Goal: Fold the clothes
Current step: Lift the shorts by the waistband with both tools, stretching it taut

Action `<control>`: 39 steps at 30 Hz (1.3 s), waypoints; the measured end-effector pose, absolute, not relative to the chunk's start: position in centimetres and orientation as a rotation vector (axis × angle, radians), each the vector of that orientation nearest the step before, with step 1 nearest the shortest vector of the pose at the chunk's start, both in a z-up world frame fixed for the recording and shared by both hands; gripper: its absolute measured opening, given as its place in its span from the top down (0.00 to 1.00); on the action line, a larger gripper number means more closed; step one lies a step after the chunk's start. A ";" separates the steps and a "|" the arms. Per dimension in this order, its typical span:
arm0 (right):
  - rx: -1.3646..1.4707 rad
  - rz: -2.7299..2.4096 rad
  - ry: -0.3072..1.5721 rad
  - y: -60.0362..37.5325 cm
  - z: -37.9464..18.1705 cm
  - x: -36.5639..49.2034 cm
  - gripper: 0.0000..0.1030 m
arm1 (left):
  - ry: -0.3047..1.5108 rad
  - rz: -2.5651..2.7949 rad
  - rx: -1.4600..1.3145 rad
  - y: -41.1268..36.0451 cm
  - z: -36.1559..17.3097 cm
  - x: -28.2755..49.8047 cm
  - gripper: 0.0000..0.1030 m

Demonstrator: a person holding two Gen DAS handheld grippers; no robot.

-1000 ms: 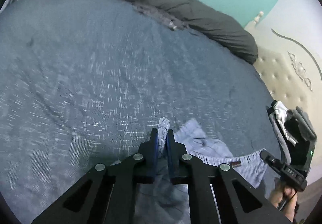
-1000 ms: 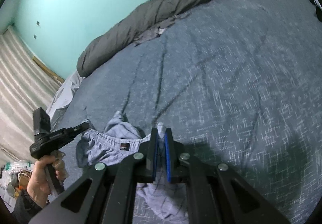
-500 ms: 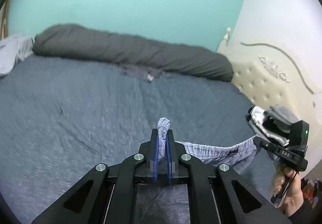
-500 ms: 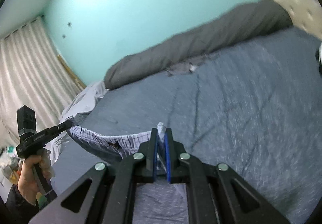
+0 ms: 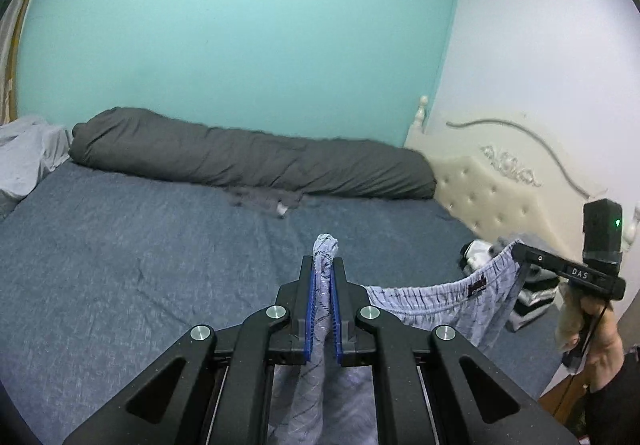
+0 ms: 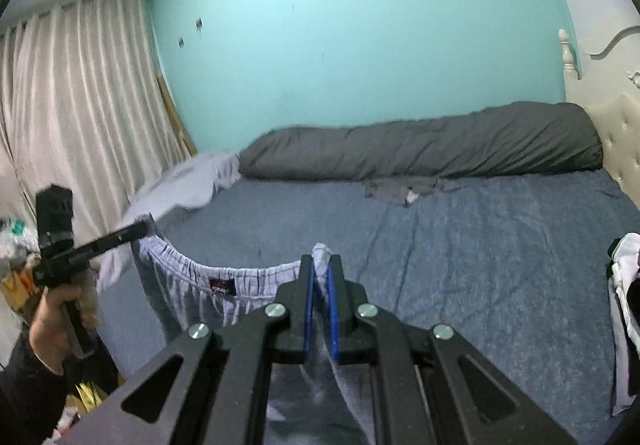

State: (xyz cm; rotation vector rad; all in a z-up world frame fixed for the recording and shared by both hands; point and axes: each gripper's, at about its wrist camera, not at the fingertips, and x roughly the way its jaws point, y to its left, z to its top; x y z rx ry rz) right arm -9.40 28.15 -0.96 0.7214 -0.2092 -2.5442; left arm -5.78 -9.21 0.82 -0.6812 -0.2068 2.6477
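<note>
Left gripper (image 5: 325, 285) pinches shorts (image 5: 436, 297); right gripper (image 5: 520, 251) grips waistband.

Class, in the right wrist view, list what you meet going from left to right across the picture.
Curtain → left gripper → boxer shorts → right gripper → grey rolled duvet → headboard.

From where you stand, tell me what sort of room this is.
Most likely a bedroom: a bed under a blue sheet, a tufted cream headboard, a rolled grey duvet against the turquoise wall, and curtains beside it.
</note>
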 end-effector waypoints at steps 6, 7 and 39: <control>0.933 -2.511 -0.183 26.3 -8.7 -12.9 0.94 | -0.238 2.628 -0.903 -9.2 -7.2 -9.0 0.93; 0.972 -2.505 -0.181 26.0 -10.2 -13.7 0.94 | -0.236 2.631 -0.929 -9.2 -8.3 -9.5 0.93; 1.394 -2.424 -0.114 25.8 -29.8 -34.4 0.94 | -0.184 2.603 -1.307 -8.2 -25.1 -28.9 0.93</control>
